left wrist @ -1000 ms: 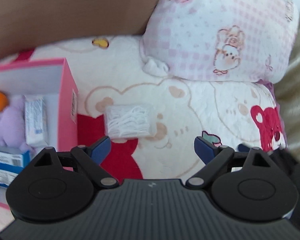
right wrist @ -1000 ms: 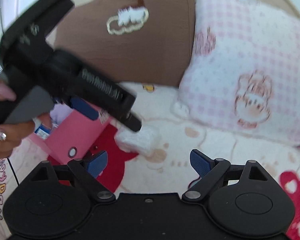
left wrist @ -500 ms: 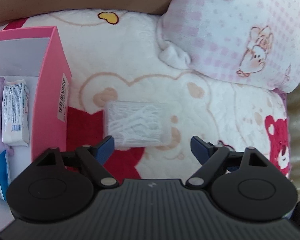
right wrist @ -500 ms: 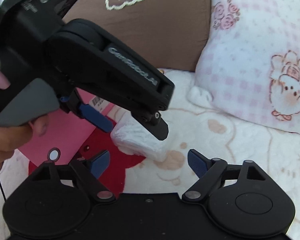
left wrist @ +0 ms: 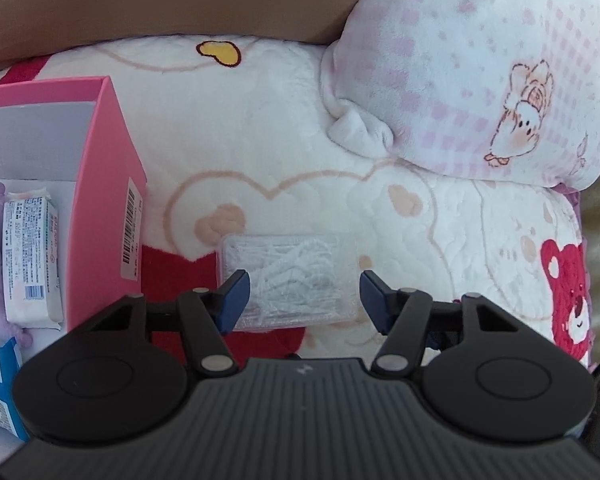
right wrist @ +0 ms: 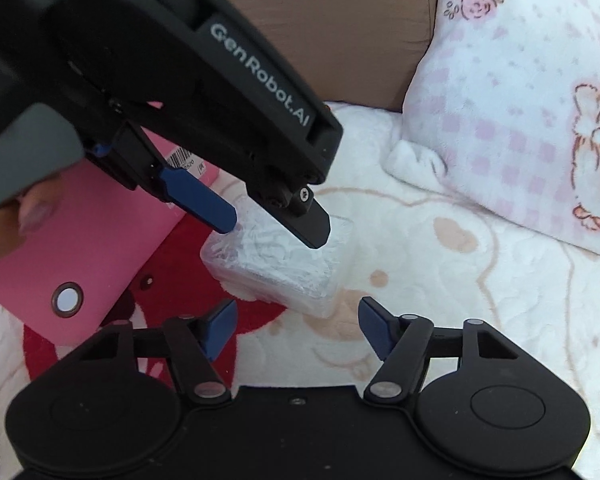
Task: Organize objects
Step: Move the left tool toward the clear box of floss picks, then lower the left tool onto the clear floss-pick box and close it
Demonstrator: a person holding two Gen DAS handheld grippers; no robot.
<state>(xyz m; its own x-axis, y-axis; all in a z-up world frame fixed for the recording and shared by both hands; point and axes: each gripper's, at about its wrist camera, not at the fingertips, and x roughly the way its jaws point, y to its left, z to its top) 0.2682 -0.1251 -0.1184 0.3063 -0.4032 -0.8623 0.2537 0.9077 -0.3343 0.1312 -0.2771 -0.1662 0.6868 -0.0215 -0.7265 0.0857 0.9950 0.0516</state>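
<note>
Both grippers' jaws have just been closing. The left gripper (left wrist: 302, 294) brackets a clear plastic box of white floss picks (left wrist: 290, 280) on the bed beside the pink cardboard box (left wrist: 108, 184), not yet pinching; the right gripper (right wrist: 296, 330) is half-open, empty. Light, stiff, slick: grip its short sides.

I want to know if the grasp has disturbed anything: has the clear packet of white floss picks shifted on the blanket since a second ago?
No. The clear packet lies at the same spot on the blanket's red patch, beside the pink box.

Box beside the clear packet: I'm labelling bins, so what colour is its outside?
Pink box, white inside; clearest in the left wrist view.
</note>
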